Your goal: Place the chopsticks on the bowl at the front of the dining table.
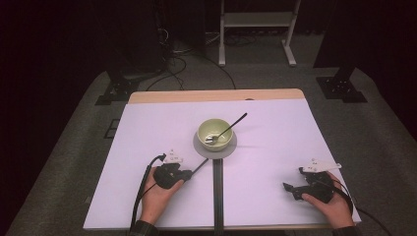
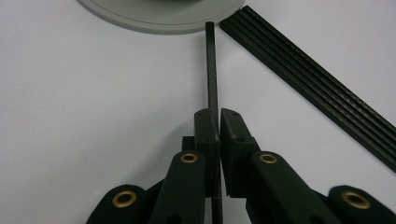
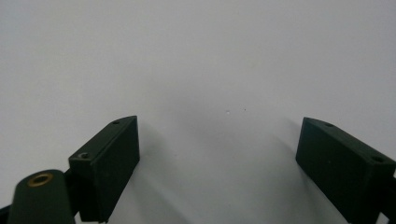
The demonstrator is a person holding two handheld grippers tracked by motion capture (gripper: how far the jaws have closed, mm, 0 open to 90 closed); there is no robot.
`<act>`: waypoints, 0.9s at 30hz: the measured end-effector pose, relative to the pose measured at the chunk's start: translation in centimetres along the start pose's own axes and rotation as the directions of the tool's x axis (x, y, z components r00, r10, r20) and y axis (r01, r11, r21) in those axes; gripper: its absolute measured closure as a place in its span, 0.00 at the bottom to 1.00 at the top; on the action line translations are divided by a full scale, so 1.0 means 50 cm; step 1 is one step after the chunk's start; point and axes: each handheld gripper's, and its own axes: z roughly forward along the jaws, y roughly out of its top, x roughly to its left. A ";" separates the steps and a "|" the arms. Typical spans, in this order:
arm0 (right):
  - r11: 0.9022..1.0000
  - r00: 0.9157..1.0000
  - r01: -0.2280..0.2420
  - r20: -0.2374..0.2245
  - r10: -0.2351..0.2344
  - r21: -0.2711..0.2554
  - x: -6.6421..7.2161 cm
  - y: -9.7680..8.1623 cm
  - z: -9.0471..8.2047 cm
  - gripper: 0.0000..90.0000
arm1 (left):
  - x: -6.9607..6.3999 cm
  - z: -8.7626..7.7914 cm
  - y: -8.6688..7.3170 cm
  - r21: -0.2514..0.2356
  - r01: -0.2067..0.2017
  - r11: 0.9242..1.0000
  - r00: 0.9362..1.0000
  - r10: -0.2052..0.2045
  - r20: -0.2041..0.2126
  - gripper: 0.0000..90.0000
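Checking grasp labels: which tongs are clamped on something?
The left tongs: shut on a thin black stick near the plate. The right tongs gape, empty.

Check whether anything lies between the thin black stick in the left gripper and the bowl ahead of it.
Nothing visible does. The left gripper is shut on the black stick, whose tip nearly reaches the grey plate under the green bowl. The black rail lies beside that path.

The tabletop (image 1: 147,147) is plain white with a pale wooden far edge, crossed by a black ribbed strip (image 1: 218,196). A pale green bowl (image 1: 214,133) sits on a grey plate (image 1: 197,146) and holds a utensil (image 1: 227,129) whose handle looks black. The thin stick (image 2: 212,65) and both grippers' fingers (image 3: 108,163) are black, with brass-coloured rivets.
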 end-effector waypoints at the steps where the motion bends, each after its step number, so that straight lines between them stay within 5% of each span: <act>1: 1.000 1.000 0.000 0.000 0.000 0.000 0.000 0.000 0.000 0.14 | 0.000 -0.001 0.000 -0.002 0.000 1.000 1.000 0.000 0.002 0.96; 27: 1.000 1.000 0.000 0.000 0.000 0.000 0.000 0.000 0.000 0.14 | 0.005 -0.052 0.023 -0.067 0.024 0.997 1.000 -0.023 0.005 0.96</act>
